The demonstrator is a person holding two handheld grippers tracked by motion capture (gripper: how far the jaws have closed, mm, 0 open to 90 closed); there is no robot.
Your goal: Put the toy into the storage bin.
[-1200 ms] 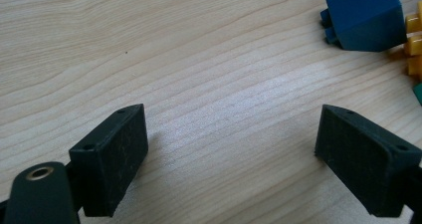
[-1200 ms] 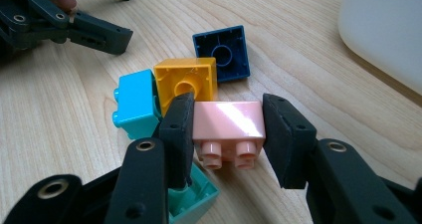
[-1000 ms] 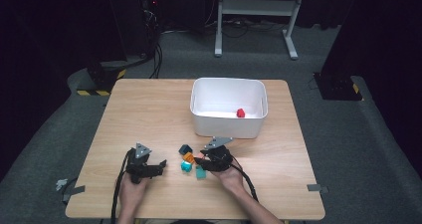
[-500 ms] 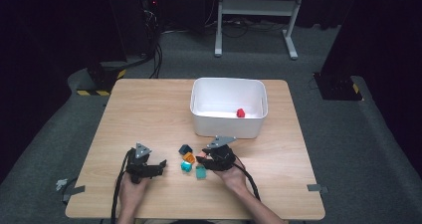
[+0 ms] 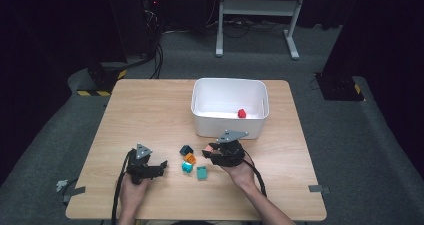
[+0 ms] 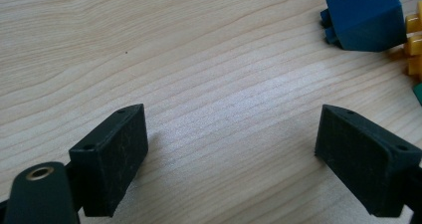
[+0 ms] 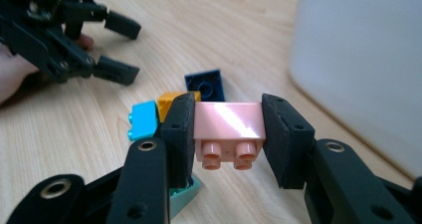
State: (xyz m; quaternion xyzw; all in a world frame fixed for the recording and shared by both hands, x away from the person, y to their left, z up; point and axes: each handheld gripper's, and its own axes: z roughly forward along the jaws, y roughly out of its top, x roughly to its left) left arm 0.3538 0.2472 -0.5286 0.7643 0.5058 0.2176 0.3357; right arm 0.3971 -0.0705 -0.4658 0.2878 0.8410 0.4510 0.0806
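Half the green brick (image 7: pixel 185 194) hides behind right tongs (image 7: pixel 228 129).

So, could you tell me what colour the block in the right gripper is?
Pale pink block, clearest in the right gripper view.

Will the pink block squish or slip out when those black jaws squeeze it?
Probably not. The pink block looks like hard, shiny plastic and keeps its square shape in the right gripper. Its glossy sides could be slippery, but the jaws press flat on both. It likely feels light.
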